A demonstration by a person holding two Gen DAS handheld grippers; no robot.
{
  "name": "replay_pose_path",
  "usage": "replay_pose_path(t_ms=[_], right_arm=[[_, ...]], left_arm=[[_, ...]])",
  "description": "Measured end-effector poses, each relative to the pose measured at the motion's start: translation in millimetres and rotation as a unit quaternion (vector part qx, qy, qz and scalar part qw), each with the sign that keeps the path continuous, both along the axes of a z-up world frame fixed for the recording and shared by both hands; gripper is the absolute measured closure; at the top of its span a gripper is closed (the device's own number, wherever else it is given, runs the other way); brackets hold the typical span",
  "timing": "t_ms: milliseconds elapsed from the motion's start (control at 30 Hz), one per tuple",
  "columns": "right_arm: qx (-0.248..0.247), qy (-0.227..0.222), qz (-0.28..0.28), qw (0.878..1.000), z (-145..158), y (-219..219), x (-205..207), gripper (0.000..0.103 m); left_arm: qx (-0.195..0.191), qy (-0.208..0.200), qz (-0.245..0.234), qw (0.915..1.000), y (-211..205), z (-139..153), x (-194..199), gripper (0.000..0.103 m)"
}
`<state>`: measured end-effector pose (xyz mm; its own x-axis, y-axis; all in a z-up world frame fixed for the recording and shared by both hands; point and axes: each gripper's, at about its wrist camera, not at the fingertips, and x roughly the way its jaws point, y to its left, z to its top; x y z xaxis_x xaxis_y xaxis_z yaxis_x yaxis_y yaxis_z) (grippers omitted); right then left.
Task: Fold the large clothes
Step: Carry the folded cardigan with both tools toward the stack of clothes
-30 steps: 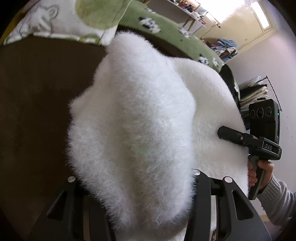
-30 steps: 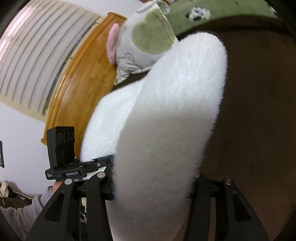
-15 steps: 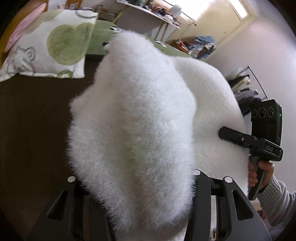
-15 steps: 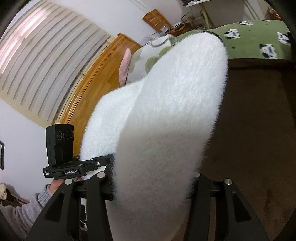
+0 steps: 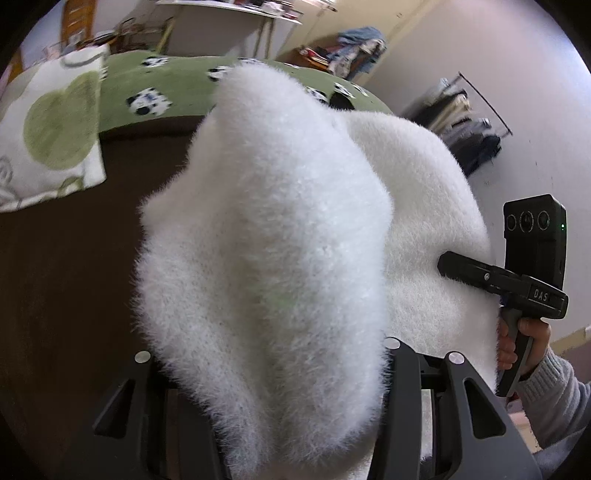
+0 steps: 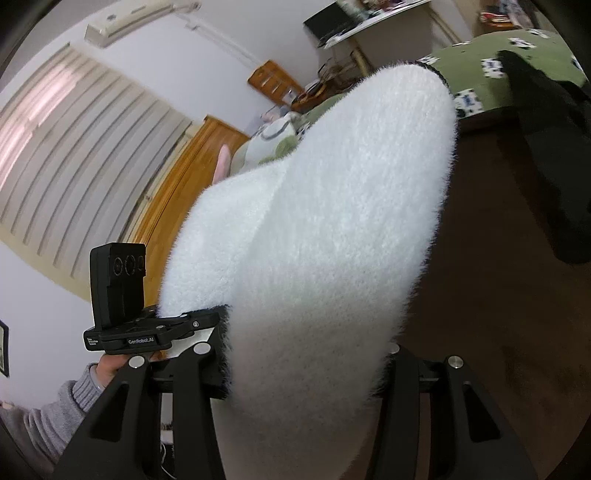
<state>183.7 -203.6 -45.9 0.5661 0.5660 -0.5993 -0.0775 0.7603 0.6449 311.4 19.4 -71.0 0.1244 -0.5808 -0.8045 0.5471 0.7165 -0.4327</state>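
Note:
A fluffy white garment [image 5: 266, 236] hangs lifted over the brown bed cover [image 5: 55, 295], stretched between both grippers. My left gripper [image 5: 273, 373] is shut on a thick bunch of it, and the fur hides the fingertips. In the left wrist view the right gripper [image 5: 447, 260] bites into the garment's far right edge, held by a hand in a grey sleeve. In the right wrist view my right gripper [image 6: 303, 369] is shut on the white garment [image 6: 332, 229], and the left gripper [image 6: 210, 321] clamps the same edge at the lower left.
A pillow with green circles [image 5: 48, 140] and a green animal-print blanket [image 5: 177, 85] lie at the bed's far side. A black garment [image 6: 550, 147] lies on the bed to the right. A wooden headboard [image 6: 173, 199], a desk [image 5: 229, 22] and a clothes rack [image 5: 469, 122] stand around.
Both grippers have risen with the white garment still gripped. The bed has dropped lower in both views and more of the room's walls and furniture shows.

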Motion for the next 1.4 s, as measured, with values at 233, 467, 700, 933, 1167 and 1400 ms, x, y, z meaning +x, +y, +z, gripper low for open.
replay_pose_path(t_ms=[233,467,700,933,1167,1400], right_arm=[[-0.005,-0.009,-0.054,0.998,13,-88,-59,0.056],[-0.023,-0.003,-0.123,0.992,25,-197,-129,0.056],[-0.038,0.000,-0.222,0.974,33,-309,-210,0.056],[-0.029,0.004,-0.327,0.945,23,-407,-290,0.056],[-0.019,0.016,-0.404,0.914,1,-482,-362,0.056],[-0.001,0.041,-0.442,0.896,-43,-520,-394,0.056]], left_arm=[[-0.004,-0.002,-0.054,0.9985,-86,5,-22,0.057],[-0.019,0.008,-0.128,0.9916,-219,5,-52,0.057],[-0.034,0.017,-0.218,0.9753,-355,2,-87,0.057],[-0.032,0.018,-0.321,0.9463,-498,-7,-127,0.057],[-0.025,0.032,-0.393,0.9186,-619,-26,-172,0.057],[-0.010,0.052,-0.428,0.9024,-673,-68,-198,0.057]])
